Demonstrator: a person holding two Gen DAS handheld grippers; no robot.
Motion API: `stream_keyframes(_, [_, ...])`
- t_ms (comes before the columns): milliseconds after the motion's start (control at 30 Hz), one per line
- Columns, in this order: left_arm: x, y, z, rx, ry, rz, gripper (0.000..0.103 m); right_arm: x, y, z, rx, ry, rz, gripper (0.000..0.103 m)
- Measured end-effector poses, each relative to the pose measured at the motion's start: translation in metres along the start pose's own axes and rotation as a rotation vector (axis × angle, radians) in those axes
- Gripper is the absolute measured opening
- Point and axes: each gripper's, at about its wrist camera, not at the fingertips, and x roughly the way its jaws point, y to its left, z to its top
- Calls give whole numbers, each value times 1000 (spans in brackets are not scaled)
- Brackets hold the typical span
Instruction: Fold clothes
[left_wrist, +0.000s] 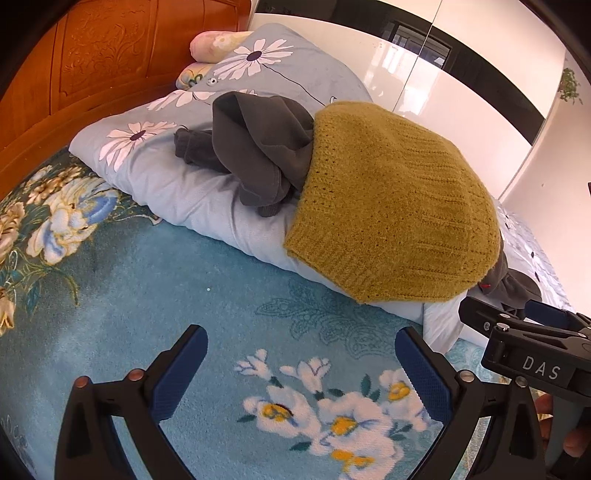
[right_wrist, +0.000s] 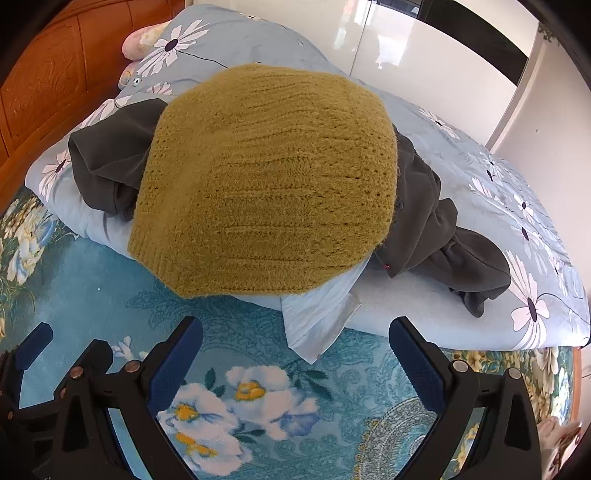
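Ahead of my left gripper (left_wrist: 299, 373) and right gripper (right_wrist: 295, 363), both wide open and empty, the mustard sweater (right_wrist: 258, 184) looks folded. Under it the grey garment (right_wrist: 443, 229) lies crumpled, so I judge that one remains.

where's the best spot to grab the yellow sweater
Probably the ribbed hem of the yellow sweater, at its near corner overhanging the folded quilt. Come in low from the front: that edge hangs free, while its far side rests on the grey garment.
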Motion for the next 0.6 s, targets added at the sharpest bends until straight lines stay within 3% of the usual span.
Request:
stream_keyframes(167, [-5, 2, -5, 7, -37, 0, 103, 2, 7, -4, -14, -35, -27, 101])
stream_keyframes(600, [0, 2, -18, -25, -18, -6, 103, 4, 15, 0, -70, 1, -25, 101])
